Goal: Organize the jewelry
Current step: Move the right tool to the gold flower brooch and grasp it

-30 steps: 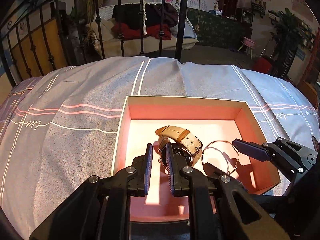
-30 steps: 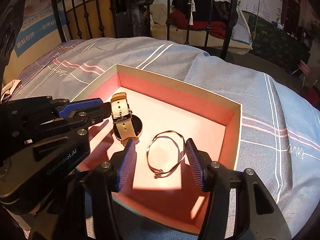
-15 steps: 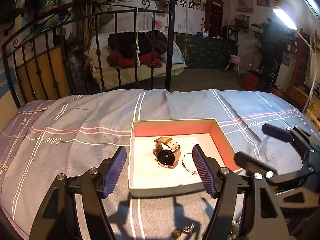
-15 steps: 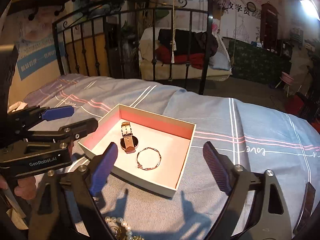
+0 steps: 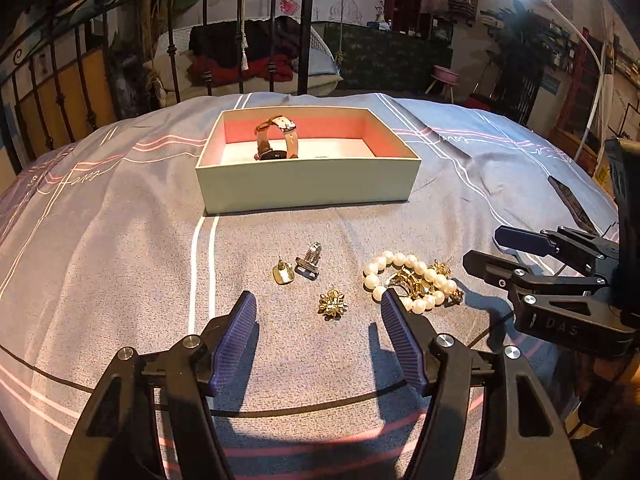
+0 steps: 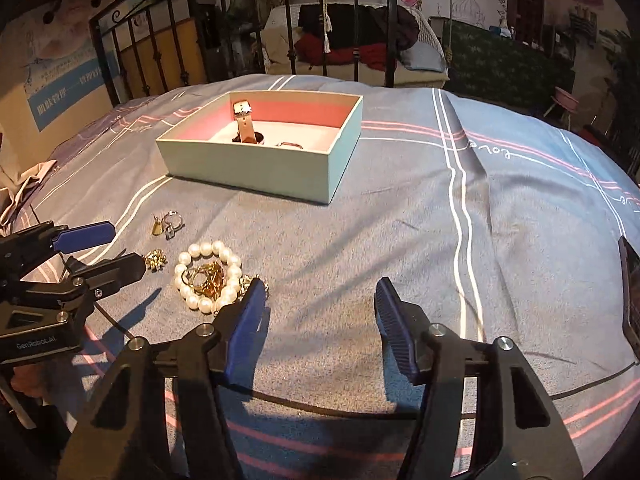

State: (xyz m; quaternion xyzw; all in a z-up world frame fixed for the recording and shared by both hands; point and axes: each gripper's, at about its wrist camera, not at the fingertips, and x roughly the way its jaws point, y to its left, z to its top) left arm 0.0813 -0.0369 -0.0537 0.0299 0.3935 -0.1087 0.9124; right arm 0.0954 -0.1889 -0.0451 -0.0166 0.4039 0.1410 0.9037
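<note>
Now that both tongs, left tongs [image 5: 318, 332] and right tongs [image 6: 320, 322], have backed away from the box [image 5: 308, 182] at 12 o'clock, leaving the watch [image 5: 276, 142] and bangle [image 6: 291, 145] inside, they hang empty with jaws narrowing over the bed [image 5: 120, 240], the flower brooch [image 5: 332, 304] between the left jaws and the pearl bracelet [image 6: 208, 272] at the right's 10 o'clock apparently next.

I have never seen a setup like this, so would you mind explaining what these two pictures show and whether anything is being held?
There is no robot here: a person holds a two-finger gripper in each hand, and each picture comes from a fisheye camera on one gripper, looking along its blue-padded fingers. One view belongs to the left gripper, the other to the right gripper. Both are over a bed cover. An open box already contains a watch and a thin bangle. A pearl bracelet, a gold flower piece and small earrings lie loose on the cover. Both grippers' jaws are closing, and nothing is between them.
</note>
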